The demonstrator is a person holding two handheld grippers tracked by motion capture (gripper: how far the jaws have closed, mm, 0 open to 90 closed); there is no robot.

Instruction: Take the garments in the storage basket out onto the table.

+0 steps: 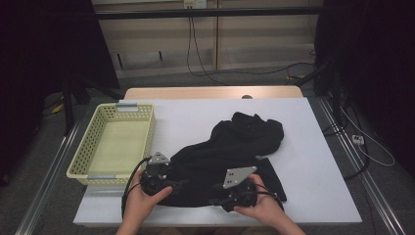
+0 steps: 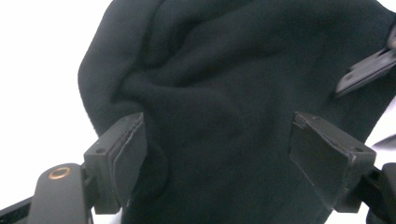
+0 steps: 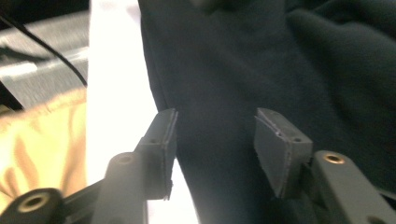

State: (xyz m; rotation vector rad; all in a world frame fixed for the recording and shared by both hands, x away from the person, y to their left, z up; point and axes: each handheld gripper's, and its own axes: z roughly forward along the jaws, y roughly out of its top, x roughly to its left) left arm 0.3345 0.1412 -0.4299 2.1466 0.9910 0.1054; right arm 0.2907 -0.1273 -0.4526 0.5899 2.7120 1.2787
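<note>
A: Hazard at this stage? Both grippers stand spread over the black garment [image 1: 230, 156], neither pinching it. The left gripper [image 2: 217, 154] has fleece bulging between its pads [image 2: 128, 149] without being pressed. If it closes on that bulge alone, it would probably catch a single thin layer, and the rest would sag or drag when lifted.

B: And the right gripper [image 3: 212, 144]?

A: Its jaws are partly spread, straddling the cloth just inside the garment's edge, with the white bench [image 3: 116, 93] to one side. The view is blurred. A closure there could nip only the hem and slip off, or miss the fold altogether.

B: Any risk from surroundings?

A: The yellow basket [image 1: 78, 164] sits just beside the left gripper [image 1: 164, 183] in the high view. A sideways tug on the cloth could bump or shift it. The crumpled upper part of the garment, farther up the bench, could also trail and unfold unevenly.

B: Position of the garment relative to the grippers?

A: It lies crumpled on the bench, right of the basket. Its near edge lies directly under both grippers: the left gripper at its left near corner, the right gripper [image 1: 235, 196] over its near middle, both hands [image 1: 142, 200] low at the bench's front.
</note>
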